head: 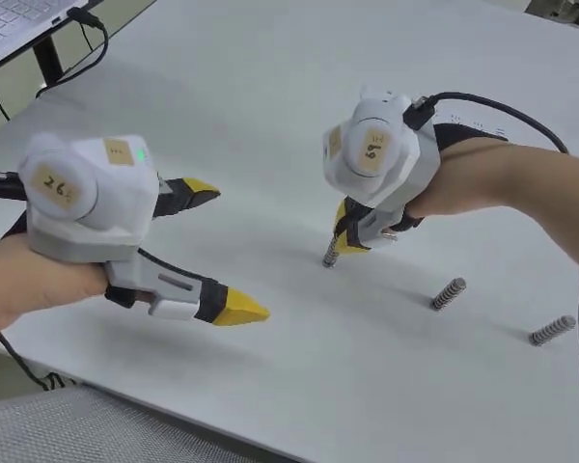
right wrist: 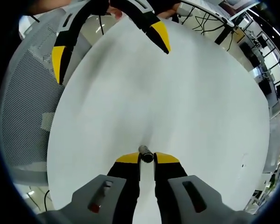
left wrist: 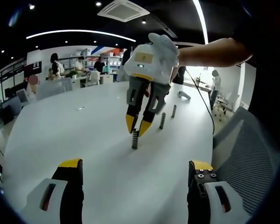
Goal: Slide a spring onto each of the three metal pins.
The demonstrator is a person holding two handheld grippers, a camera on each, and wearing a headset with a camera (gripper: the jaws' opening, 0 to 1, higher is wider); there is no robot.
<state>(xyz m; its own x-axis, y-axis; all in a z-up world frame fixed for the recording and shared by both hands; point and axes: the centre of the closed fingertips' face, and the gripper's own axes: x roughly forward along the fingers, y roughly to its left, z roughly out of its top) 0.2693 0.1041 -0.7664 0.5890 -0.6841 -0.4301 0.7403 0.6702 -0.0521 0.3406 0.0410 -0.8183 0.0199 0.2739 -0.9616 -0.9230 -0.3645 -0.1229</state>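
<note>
My right gripper (head: pixel 347 241) points down at the white table (head: pixel 270 106), its yellow tips shut on the top of an upright spring (head: pixel 330 255). Its own view shows the spring's round end (right wrist: pixel 145 152) pinched between the tips (right wrist: pixel 146 157). From the left gripper view, the spring (left wrist: pixel 135 139) stands on the table under the right gripper (left wrist: pixel 136 125). Two more upright springs (head: pixel 448 293) (head: pixel 553 330) stand to the right, apart. My left gripper (head: pixel 224 249) hovers open and empty to the left, aimed at the held spring (left wrist: pixel 136 164).
A laptop (head: pixel 10 21) with a black cable (head: pixel 89 46) sits at the far left corner. The table's near edge runs just behind my left hand, with a grey mesh chair (head: pixel 77 424) below it. The right gripper's cable (head: pixel 521 121) trails over the forearm.
</note>
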